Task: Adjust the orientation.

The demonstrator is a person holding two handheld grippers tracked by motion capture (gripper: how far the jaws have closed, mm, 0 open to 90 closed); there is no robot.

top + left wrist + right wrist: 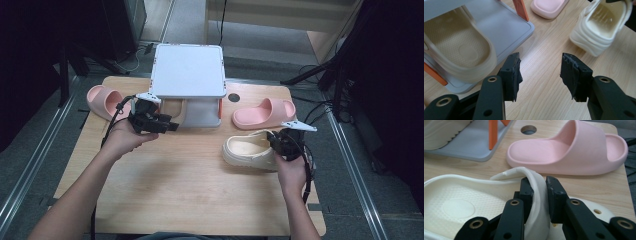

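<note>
A cream clog (247, 150) lies on the wooden table (190, 185) at the right. My right gripper (274, 140) is shut on its side wall, and in the right gripper view both jaws (539, 192) pinch that bent cream wall (511, 173). A second cream clog (456, 50) sits on the lower shelf of a grey rack (187, 70). Just in front of that shelf my left gripper (172, 125) is open, its jaws (540, 75) apart over bare wood with nothing between them.
One pink slide (264, 112) lies behind the held clog and also appears close in the right gripper view (574, 152). Another pink slide (102, 100) rests at the table's far left. Orange posts (520, 8) hold up the rack. A round hole (233, 97) is in the tabletop.
</note>
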